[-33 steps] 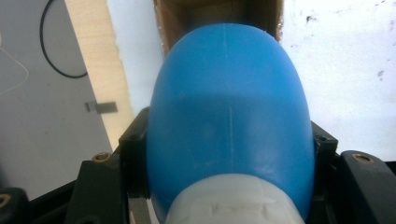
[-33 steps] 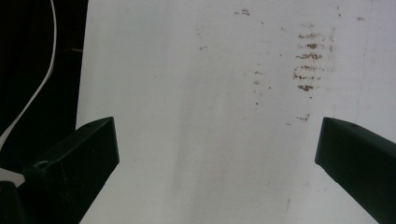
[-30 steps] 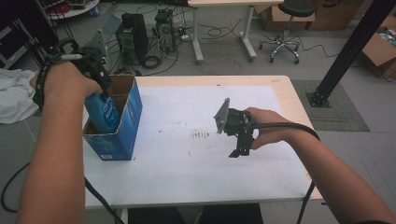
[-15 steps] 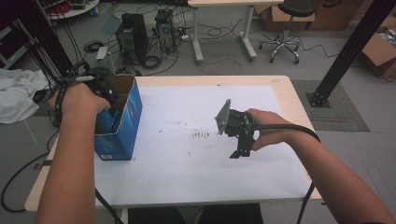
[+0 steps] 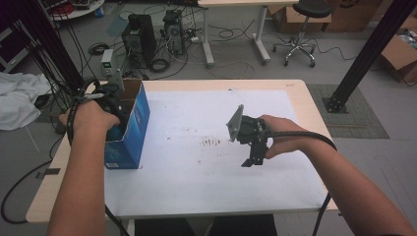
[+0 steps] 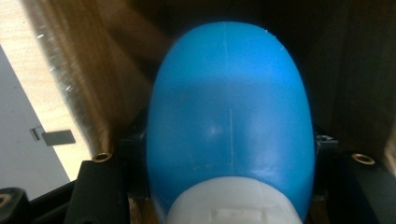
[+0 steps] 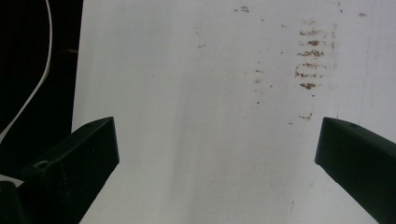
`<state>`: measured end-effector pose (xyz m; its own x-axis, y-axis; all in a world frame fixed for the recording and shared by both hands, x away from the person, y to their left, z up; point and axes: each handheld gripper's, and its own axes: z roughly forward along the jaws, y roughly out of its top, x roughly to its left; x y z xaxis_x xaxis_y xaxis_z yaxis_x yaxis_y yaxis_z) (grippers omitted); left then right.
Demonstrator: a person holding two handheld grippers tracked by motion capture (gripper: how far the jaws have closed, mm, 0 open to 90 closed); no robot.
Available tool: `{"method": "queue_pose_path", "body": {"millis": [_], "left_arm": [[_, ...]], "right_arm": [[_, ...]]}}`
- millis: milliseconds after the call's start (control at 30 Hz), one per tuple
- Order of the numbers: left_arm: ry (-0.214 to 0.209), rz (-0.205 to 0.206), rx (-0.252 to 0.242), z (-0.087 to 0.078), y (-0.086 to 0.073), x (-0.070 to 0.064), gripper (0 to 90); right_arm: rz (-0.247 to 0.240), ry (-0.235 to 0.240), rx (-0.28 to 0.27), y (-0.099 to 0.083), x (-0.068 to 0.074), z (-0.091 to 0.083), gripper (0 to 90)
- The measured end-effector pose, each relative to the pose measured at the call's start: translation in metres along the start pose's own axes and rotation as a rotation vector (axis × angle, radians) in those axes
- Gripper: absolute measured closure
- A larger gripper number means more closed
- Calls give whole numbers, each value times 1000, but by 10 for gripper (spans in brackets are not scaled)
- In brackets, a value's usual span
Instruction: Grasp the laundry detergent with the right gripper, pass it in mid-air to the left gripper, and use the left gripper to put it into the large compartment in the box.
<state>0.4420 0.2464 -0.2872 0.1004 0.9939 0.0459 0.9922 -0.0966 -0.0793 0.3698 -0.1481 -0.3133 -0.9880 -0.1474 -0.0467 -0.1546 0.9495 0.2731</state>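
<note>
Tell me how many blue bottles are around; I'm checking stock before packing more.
1: a blue bottle held in the left tool, down inside the blue box at the table's left edge. The box interior is mostly hidden, so others may sit there.

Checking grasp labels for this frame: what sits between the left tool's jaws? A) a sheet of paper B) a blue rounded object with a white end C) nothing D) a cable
B: the left gripper view has a blue rounded object with a white end wedged between the left tool's jaws, down inside the blue cardboard box.
</note>
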Motion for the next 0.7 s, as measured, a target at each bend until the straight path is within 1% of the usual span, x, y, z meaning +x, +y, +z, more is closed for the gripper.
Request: {"method": "queue_pose_path", "body": {"millis": [100, 133, 200, 267, 300, 333, 400, 433, 500, 600, 700], "left_arm": [[2, -3, -19, 0, 0, 0, 381], [1, 1, -13, 0, 0, -1, 381], [3, 8, -19, 1, 0, -1, 380], [1, -9, -19, 1, 0, -1, 380], [1, -9, -19, 1, 0, -1, 380], [-1, -20, -20, 1, 0, 0, 380], [-7, -44, -32, 2, 0, 2, 377], [-12, -46, -36, 3, 0, 2, 377], [-10, -40, -39, 3, -1, 2, 379], [-5, -33, -31, 4, -1, 0, 370], [7, -31, -32, 4, 0, -3, 361]], "right_arm": [[3, 0, -1, -1, 0, 1, 0], [4, 0, -2, -2, 0, 1, 0], [4, -1, 3, -2, 0, 2, 0], [5, -1, -4, -2, 0, 3, 0], [5, 0, -5, -3, 0, 3, 0], [5, 0, -5, -3, 0, 3, 0], [6, -1, -3, -3, 0, 3, 0], [6, -2, -5, -3, 0, 3, 0], [5, -2, -5, -3, 0, 3, 0], [6, -4, -5, -3, 0, 3, 0], [7, -8, -8, -3, 1, 2, 0]]}}
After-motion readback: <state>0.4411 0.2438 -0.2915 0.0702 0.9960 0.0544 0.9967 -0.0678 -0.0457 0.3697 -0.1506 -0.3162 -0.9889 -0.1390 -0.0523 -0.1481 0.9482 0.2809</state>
